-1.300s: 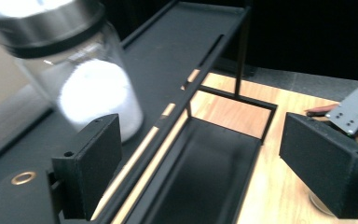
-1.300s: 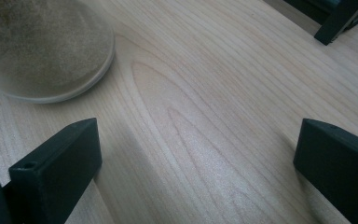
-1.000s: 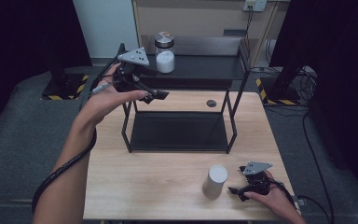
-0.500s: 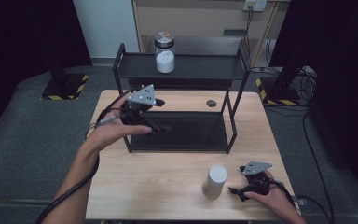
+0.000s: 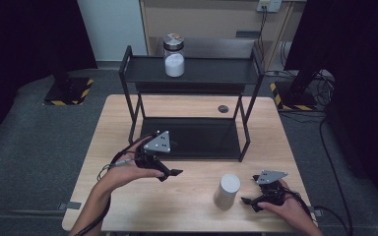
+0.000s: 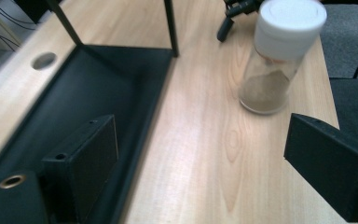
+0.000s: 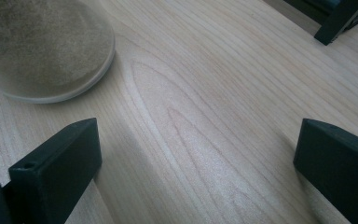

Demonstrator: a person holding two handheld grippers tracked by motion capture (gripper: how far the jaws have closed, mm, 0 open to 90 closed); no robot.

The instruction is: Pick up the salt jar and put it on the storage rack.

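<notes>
You are holding your left gripper (image 5: 170, 173) wide open, pointing at the jar (image 5: 227, 191) standing upright on the table (image 5: 187, 206). Your right gripper (image 5: 251, 202), also open, is sitting just beside it, much nearer.

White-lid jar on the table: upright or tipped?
Upright. The jar stands on its base with the lid on top and brown powder settled at the bottom.
</notes>
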